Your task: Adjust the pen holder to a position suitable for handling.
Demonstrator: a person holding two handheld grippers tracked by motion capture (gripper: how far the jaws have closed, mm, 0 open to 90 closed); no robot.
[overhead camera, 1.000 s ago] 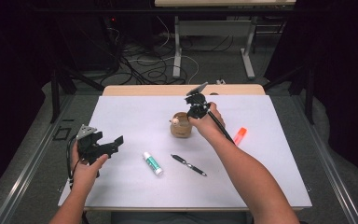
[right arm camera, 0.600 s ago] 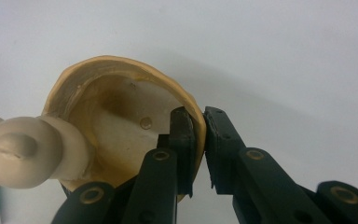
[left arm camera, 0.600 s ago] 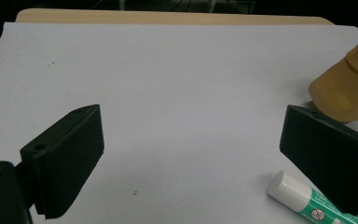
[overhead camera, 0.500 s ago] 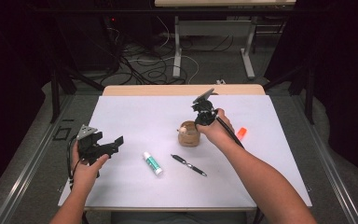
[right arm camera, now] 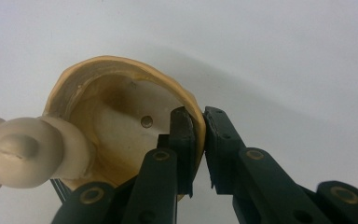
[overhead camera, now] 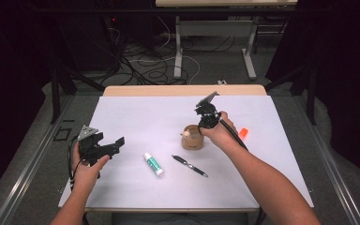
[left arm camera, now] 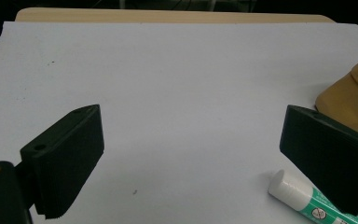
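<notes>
A tan wooden pot (overhead camera: pixel 191 139) with a pale knobbed figure (right arm camera: pixel 23 149) on its rim sits at the middle of the white sheet (overhead camera: pixel 136 117). My right gripper (right arm camera: pixel 199 122) is shut on the pot's rim, one jaw inside the wall and one outside. In the high view the right gripper (overhead camera: pixel 199 131) points down at the pot from its right side. My left gripper (overhead camera: pixel 116 143) is held over the sheet's left part, open and with nothing between its jaws. In its own view the left gripper (left arm camera: pixel 191 158) looks across the sheet, with the pot (left arm camera: pixel 349 98) at far right.
A white and green glue stick (overhead camera: pixel 153 164) lies between the hands, also near the left gripper's right jaw (left arm camera: pixel 307 198). A black pen (overhead camera: pixel 190 165) lies just in front of the pot. A small orange object (overhead camera: pixel 243 133) lies right of the right hand. A wooden strip (overhead camera: pixel 183 90) borders the far side.
My right gripper has carried the pot to the right, toward the person and lower. The left gripper has stayed where it was.
</notes>
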